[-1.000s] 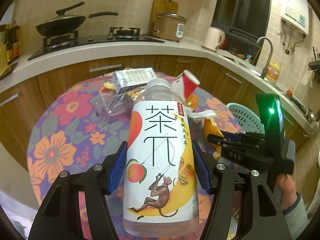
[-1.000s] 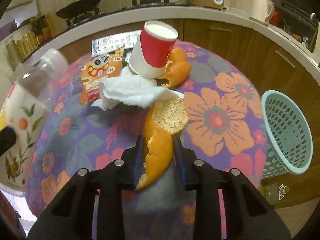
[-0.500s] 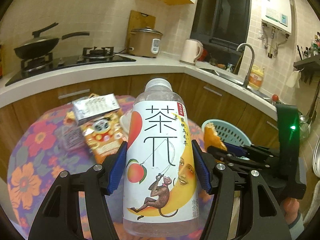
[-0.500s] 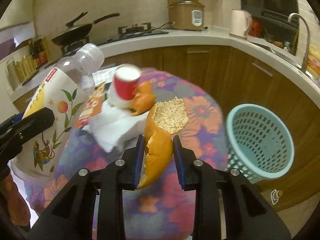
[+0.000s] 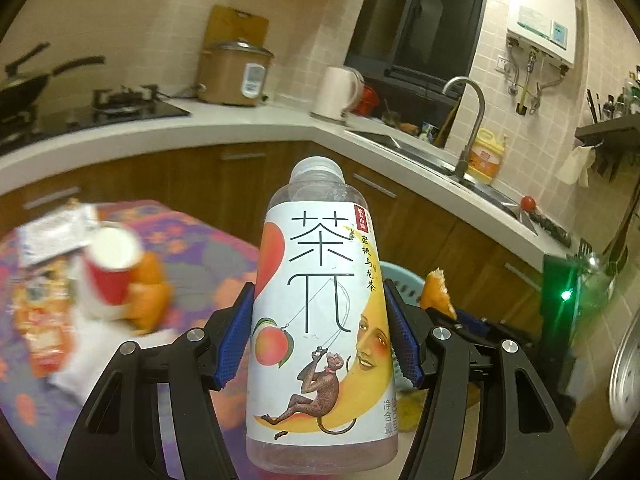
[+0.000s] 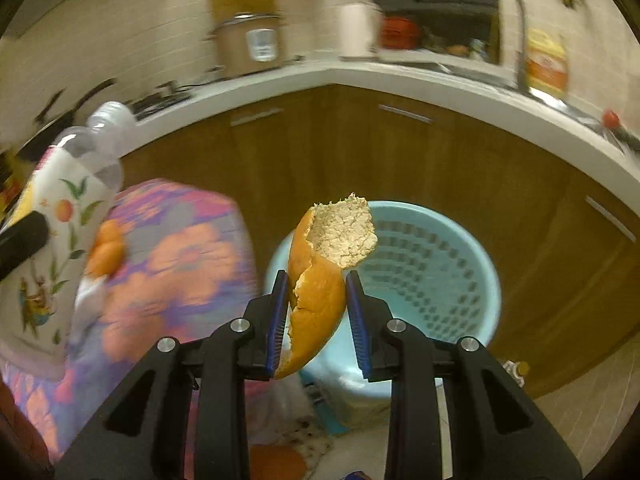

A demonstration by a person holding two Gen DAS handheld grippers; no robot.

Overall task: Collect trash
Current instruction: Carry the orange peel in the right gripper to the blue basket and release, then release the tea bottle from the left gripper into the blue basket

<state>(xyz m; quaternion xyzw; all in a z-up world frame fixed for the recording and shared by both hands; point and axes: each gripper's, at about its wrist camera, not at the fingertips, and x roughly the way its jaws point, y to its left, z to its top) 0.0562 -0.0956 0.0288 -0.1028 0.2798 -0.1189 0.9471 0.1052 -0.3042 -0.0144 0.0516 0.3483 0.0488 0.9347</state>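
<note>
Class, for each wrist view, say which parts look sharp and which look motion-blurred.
Left wrist view: the white-labelled clear plastic tea bottle is sharp, the red paper cup smeared. Right wrist view: the torn orange peel is crisp, the pale blue plastic basket and counter blurred.

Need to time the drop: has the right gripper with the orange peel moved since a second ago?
Yes. The right gripper, shut on the orange peel, swung from over the table to in front of the blue basket.

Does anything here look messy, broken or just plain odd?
Yes. The table still holds litter: a tipped red cup, orange peel and a snack wrapper, all blurred. The right tongs hold a torn peel before the basket; the left tongs grip a bottle.
</note>
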